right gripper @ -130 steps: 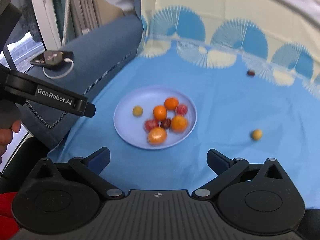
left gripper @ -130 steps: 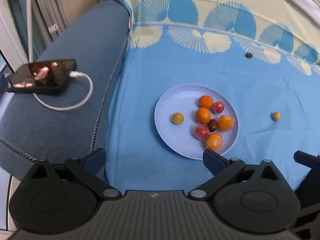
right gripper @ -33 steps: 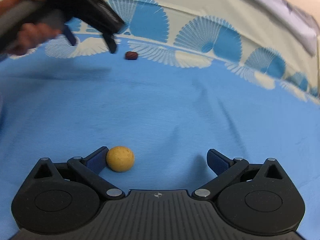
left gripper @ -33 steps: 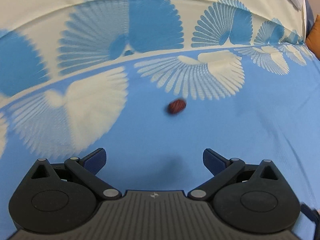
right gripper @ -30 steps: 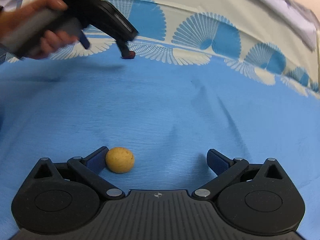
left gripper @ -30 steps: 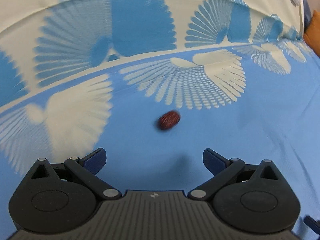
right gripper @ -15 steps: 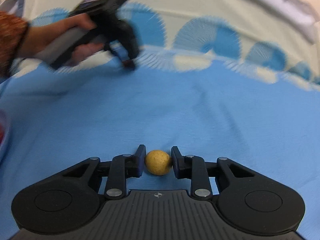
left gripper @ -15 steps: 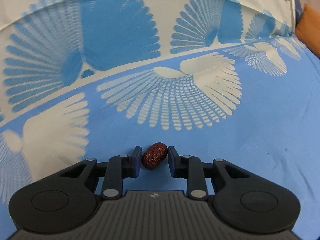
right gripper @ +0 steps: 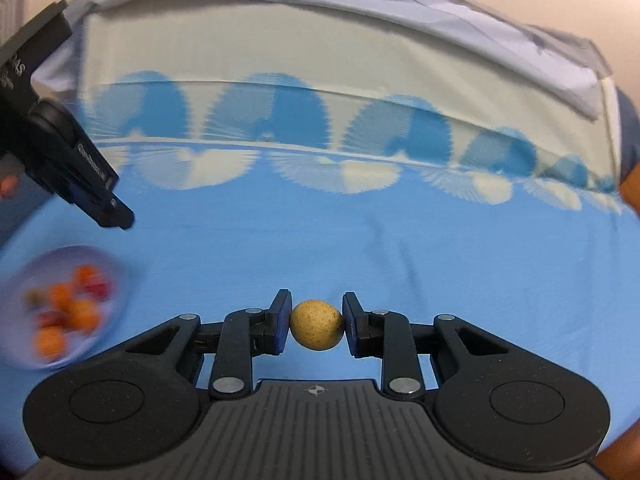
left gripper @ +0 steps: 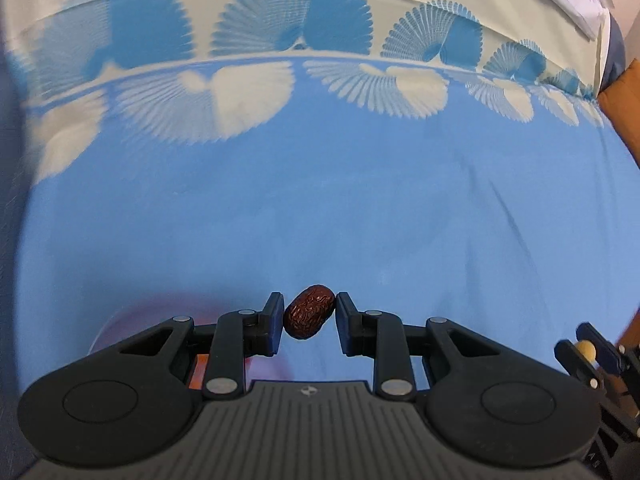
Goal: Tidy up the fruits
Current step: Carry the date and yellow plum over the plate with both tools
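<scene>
The left gripper (left gripper: pixel 308 317) squeezes a wrinkly dark red fruit, maybe a dried date (left gripper: pixel 308 317), between its two black fingers. Both pads touch the fruit, so the jaws are closed on it. The fruit hangs above the blue cloth with the pale fan shapes (left gripper: pixel 320 200). Just under this gripper you can see a blurry bit of the light purple round plate (left gripper: pixel 116 320), so the red fruit is close to where it belongs.

The right gripper (right gripper: pixel 316 324) squeezes a small round yellow-brown fruit (right gripper: pixel 316 324) the same way, jaws closed on it from both sides. It is also off the cloth. From this camera the plate (right gripper: pixel 116 276) sits off to the left, with a pile of orange and red fruits (right gripper: pixel 68 308) already on it. It looks blurry.

So most of the job looks done. Many fruits are on the plate, and no loose fruit shows on the cloth in these pictures. What is left, I think, is to carry these two fruits over the plate and let them go gently. The round one could roll off if dropped from high up.
</scene>
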A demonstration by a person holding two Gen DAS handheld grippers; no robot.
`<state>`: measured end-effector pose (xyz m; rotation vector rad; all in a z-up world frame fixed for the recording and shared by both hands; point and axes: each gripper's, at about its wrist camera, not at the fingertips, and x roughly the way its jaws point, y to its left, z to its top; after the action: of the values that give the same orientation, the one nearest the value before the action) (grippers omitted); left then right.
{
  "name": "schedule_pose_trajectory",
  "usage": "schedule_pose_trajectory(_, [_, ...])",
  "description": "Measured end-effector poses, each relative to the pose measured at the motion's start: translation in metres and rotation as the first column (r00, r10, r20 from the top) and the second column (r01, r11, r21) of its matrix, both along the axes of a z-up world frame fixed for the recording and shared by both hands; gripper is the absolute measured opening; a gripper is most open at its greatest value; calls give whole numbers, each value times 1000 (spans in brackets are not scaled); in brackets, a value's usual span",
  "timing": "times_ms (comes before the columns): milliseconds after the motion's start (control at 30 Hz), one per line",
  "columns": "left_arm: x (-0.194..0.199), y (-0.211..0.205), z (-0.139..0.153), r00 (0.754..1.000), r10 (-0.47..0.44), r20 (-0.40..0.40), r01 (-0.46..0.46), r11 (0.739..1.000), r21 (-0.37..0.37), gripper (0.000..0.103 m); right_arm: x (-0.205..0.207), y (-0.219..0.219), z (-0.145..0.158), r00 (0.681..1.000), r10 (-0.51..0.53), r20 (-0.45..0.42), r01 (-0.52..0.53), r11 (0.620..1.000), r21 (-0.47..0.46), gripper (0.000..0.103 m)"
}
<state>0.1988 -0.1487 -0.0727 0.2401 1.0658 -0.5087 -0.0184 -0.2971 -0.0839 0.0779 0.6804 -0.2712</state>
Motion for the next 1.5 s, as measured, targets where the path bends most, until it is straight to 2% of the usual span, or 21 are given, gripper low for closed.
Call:
schedule_pose_trajectory(67, [-31,25,10,1000,16,4,-16,1000,-9,31,-17,18,12,1000,24,5,-25,998,55,29])
schedule_pose_trajectory(200, [-86,69,27,998,57,23,-57,998,-14,31,-34,50,30,995,98,22,-99,991,91,29])
schedule_pose_trajectory(333, [-125,105,42,994,90,66,-89,996,-23,31,-51,81,53,983,170,75,-174,983,55,29])
schedule_pose_trajectory(500, [-162,136,58,984,129,120,-126,991,-36,31,-69,99,68,971,212,111,-217,976,34,29])
schedule_pose_trajectory(1000, [-214,156,77,974,153,170,-137,986,-97,31,-102,120,88,946,280,162,-279,960,-32,29])
schedule_pose_trajectory(1333, [-227,172,77,967,197,162,-179,976,-123,31,-107,128,86,936,316,155,-313,949,-40,29])
schedule_pose_trajectory(1500, [-231,181,82,959,218,183,-198,972,-124,31,-105,131,84,933,335,135,-334,942,-31,29])
